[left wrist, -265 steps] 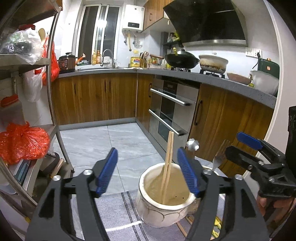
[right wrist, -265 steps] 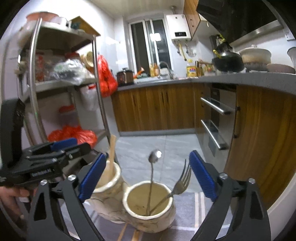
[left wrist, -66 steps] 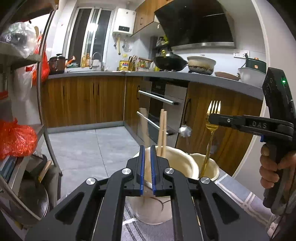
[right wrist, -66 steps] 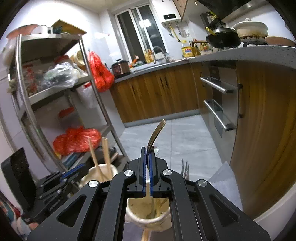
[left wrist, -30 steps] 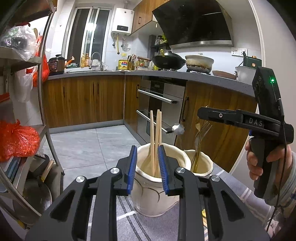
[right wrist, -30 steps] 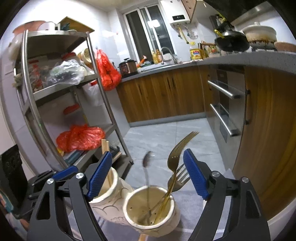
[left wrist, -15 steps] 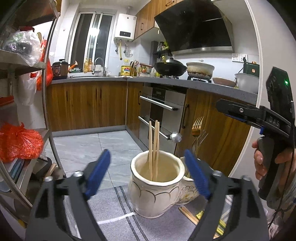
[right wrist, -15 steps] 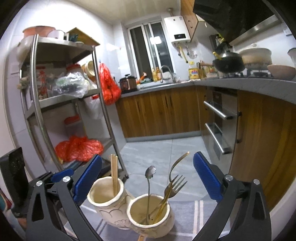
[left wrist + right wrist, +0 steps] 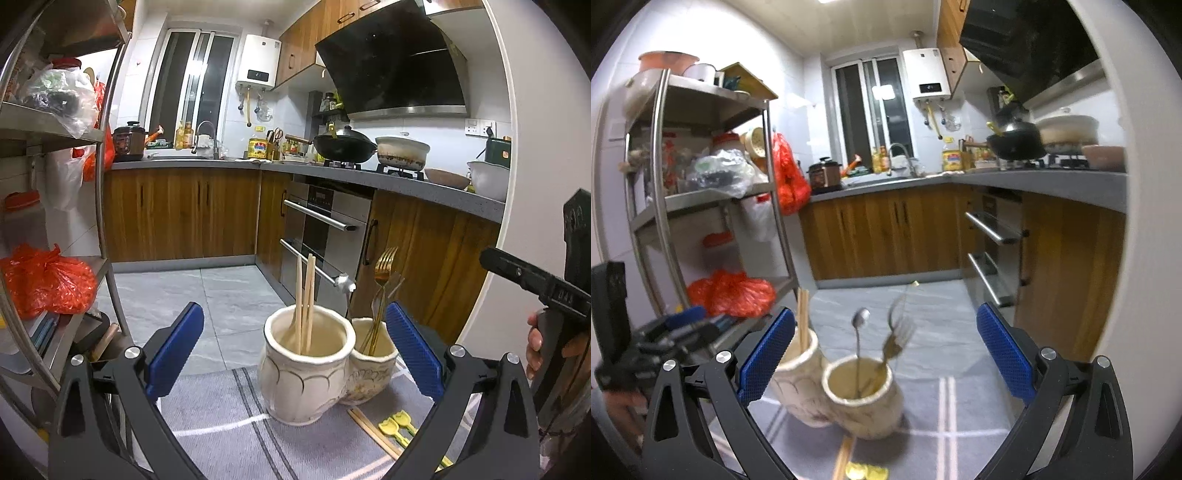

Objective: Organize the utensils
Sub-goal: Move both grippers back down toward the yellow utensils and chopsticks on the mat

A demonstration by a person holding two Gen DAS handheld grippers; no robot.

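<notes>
Your two ceramic holders stand touching on the grey striped mat (image 9: 221, 410). The taller holder (image 9: 304, 365) carries a pair of wooden chopsticks (image 9: 306, 295), upright. The shorter holder (image 9: 373, 363) just beside it carries the gold fork (image 9: 384, 269), a second fork (image 9: 903, 328) and a long-handled spoon (image 9: 860, 319), all leaning on the rim.

Still loose on the mat, in front of the holders: another pair of chopsticks (image 9: 373, 430) lying flat, and the small yellow utensils (image 9: 397, 424) beside them.

Your left gripper (image 9: 291, 347) is empty, jaws spread wide, facing the holders. Your right gripper (image 9: 884, 350) is likewise empty, jaws wide apart, set back from the shorter holder.

Step in hand, as judged: between placements, both tools free. The next move calls for dropping low to the mat and pinching the flat chopsticks, which sit thin against the cloth and close under the holder bases.

Room: the mat is open to the left of the holders; its far edge lies just behind them, with floor beyond. Your two grippers flank the holders, so mind crossing paths.
</notes>
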